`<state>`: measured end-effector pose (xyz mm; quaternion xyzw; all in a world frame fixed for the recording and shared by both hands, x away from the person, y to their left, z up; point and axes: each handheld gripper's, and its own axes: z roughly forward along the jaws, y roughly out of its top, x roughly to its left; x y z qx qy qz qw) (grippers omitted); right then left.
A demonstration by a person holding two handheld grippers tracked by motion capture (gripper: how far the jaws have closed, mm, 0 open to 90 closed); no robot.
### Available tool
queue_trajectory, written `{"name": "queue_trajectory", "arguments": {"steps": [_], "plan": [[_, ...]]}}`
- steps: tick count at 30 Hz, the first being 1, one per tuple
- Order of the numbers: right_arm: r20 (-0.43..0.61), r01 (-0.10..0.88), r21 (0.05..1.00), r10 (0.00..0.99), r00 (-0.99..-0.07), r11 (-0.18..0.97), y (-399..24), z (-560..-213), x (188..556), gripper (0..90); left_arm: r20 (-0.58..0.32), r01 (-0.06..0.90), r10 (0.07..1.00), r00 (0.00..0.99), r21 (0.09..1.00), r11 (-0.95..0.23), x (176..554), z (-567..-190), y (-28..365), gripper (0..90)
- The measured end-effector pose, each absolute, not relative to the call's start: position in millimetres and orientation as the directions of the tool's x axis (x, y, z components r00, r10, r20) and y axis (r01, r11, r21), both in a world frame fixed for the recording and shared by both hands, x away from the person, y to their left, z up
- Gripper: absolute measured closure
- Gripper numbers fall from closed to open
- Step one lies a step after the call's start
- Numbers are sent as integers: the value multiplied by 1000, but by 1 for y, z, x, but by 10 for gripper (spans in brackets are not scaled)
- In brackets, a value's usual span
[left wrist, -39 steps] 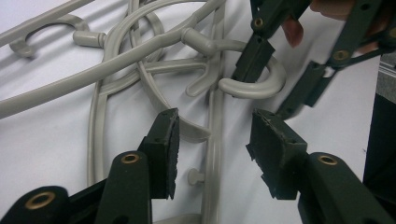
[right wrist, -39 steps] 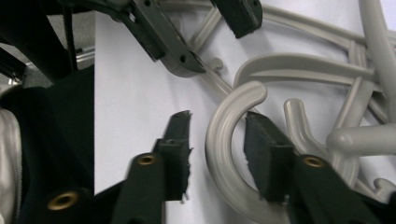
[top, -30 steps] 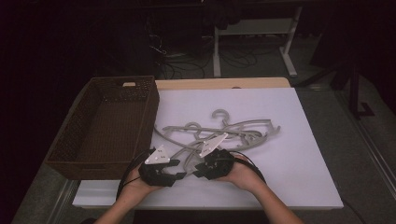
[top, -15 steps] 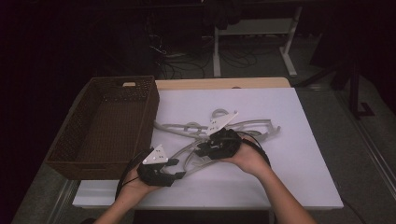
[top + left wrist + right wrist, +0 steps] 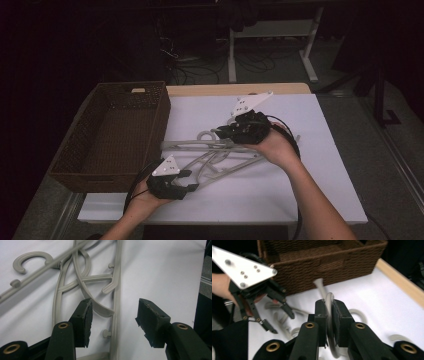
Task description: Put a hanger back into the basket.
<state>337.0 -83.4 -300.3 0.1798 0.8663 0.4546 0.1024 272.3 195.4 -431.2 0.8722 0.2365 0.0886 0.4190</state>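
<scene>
Several grey plastic hangers (image 5: 220, 167) lie tangled on the white table top (image 5: 280, 200). My right gripper (image 5: 221, 133) is raised over the middle of the table, shut on one grey hanger (image 5: 197, 145) that hangs level from it. In the right gripper view the jaws (image 5: 329, 305) pinch that hanger's curved bar (image 5: 320, 286); they have just been closing on it. My left gripper (image 5: 194, 187) rests low near the front edge. Its jaws (image 5: 113, 315) stand open over the ends of two hangers (image 5: 116, 277), and the pads (image 5: 87, 315) are not pressing on them.
A brown wicker basket (image 5: 162, 120) stands on the table's left side, with nothing visible inside; it shows close behind the left gripper (image 5: 279, 320) in the right gripper view. A wooden strip (image 5: 235, 89) edges the table's far side. Beyond it are dark floor, cables and desk legs.
My right gripper has risen and moved away from the front edge toward the table's middle, lifting one hanger out of the pile. My left gripper has stayed in place.
</scene>
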Motion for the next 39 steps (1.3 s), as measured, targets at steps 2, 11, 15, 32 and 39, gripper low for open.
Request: {"name": "queue_trajectory", "arguments": {"steps": [2, 11, 15, 32, 39], "plan": [[-28, 215, 826, 419, -908, 521, -85, -295, 337, 847, -44, 338, 486, 873, 773, -537, 272, -431, 195, 456], [-6, 245, 817, 432, -902, 522, -89, -291, 336, 849, -47, 335, 481, 875, 776, -534, 272, -431, 195, 456], [10, 257, 819, 436, -900, 512, -93, -292, 341, 850, -50, 333, 477, 877, 780, -530, 271, -429, 195, 453], [2, 230, 799, 381, -925, 556, -110, -279, 360, 851, -12, 253, 450, 893, 840, -480, 281, -361, 178, 395], [12, 221, 797, 351, -936, 562, -120, -273, 360, 851, 47, 219, 453, 890, 828, -517, 317, -354, 159, 393]]}}
